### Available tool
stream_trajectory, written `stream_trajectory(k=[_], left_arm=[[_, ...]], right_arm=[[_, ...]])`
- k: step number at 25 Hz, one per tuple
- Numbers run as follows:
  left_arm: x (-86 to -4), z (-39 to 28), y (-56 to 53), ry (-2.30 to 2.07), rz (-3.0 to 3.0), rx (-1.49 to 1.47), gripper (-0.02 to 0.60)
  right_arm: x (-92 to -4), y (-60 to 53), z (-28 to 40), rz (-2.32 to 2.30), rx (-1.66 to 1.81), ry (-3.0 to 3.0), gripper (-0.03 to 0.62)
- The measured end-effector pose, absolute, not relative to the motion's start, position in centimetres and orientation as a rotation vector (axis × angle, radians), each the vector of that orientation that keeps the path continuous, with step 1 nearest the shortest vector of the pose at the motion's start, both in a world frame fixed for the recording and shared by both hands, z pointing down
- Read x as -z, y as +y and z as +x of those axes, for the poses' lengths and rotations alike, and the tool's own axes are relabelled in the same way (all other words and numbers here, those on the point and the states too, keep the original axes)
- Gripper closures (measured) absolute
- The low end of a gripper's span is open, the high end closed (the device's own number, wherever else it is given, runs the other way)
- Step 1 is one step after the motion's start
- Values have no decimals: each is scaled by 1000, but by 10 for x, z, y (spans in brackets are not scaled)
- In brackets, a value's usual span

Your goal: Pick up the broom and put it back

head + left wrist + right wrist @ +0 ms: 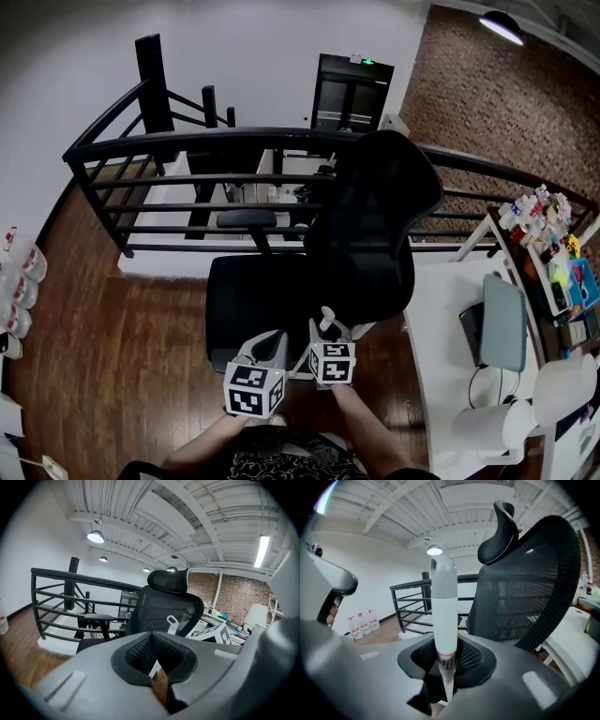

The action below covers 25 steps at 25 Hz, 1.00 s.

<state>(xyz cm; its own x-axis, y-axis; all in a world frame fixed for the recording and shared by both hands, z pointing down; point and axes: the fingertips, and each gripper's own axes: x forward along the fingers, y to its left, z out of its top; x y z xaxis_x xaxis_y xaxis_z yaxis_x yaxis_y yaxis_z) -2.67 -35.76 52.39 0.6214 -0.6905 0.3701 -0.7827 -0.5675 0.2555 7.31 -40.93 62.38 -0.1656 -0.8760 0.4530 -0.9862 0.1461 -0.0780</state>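
Observation:
The broom shows only as its white handle (444,606) with a grey end that has a hanging hole (326,321); the brush end is hidden. My right gripper (445,660) is shut on this handle, which stands upright between the black mesh pads. In the head view the right gripper (330,336) is low in the middle, just before the black office chair (375,225). My left gripper (270,339) is beside it on the left, with its jaws together and nothing in them. From the left gripper (151,638) the handle's grey end (172,623) is visible to the right.
A black metal railing (234,141) runs behind the chair along a drop. To the right stands a white desk (441,309) with a monitor (504,323). Several water bottles (19,272) line the left wall. The floor is dark wood (122,356).

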Motion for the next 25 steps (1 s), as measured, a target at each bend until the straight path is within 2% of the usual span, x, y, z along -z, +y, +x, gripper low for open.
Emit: stream_trajectory(k=[7, 20, 25], left_arm=[[-524, -27, -352, -1177, 2451, -317, 578], [-524, -26, -344, -1172, 2455, -328, 578], [-524, -25, -340, -1177, 2453, -319, 578]], right_arm=[[-629, -406, 73, 1776, -530, -2130, 495], [-632, -394, 69, 1767, -551, -2148, 411], [-626, -385, 73, 1789, -547, -2153, 408]])
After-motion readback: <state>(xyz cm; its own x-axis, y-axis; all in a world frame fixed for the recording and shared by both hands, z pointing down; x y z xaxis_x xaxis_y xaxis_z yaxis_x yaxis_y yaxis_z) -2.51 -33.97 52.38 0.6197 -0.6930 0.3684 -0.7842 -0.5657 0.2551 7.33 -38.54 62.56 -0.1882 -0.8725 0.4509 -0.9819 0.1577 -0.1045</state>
